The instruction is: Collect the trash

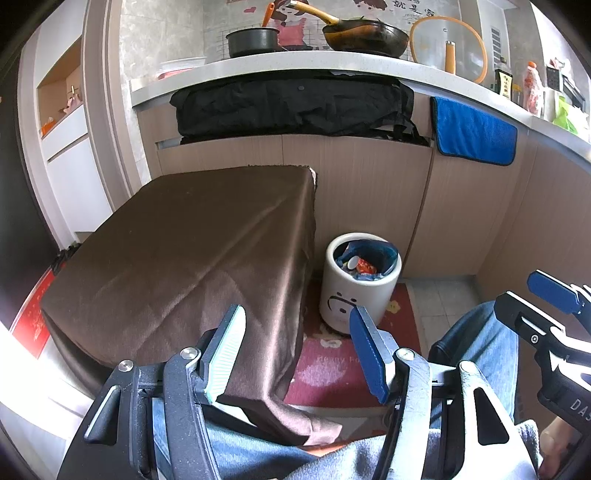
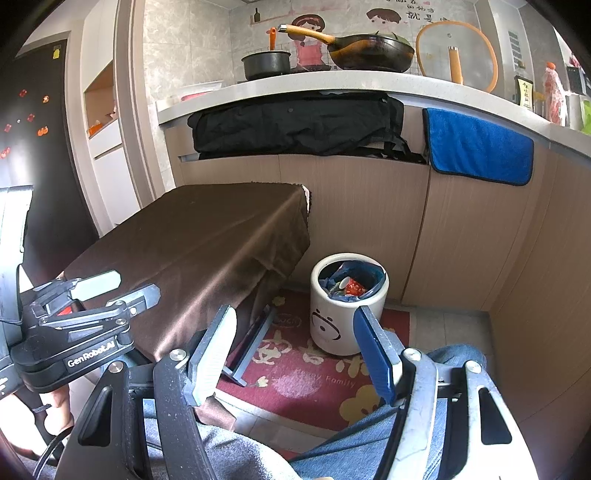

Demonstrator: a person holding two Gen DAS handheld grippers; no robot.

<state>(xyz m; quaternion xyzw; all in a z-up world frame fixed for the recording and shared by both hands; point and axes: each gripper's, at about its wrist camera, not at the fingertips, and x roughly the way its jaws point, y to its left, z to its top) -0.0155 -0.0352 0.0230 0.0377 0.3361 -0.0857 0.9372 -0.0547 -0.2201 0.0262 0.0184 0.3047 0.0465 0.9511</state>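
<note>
A white round trash bin with a face drawn on it stands on the floor right of the table; it also shows in the right wrist view. It has a blue liner and holds trash, a red wrapper and a white cup, seen too in the right wrist view. My left gripper is open and empty, held low over my lap at the table's near corner. My right gripper is open and empty, in front of the bin. No loose trash shows on the table.
A low table under a brown cloth fills the left. A red floor mat lies under the bin. Kitchen cabinets stand behind, with a black cloth, a blue towel and pans on the counter.
</note>
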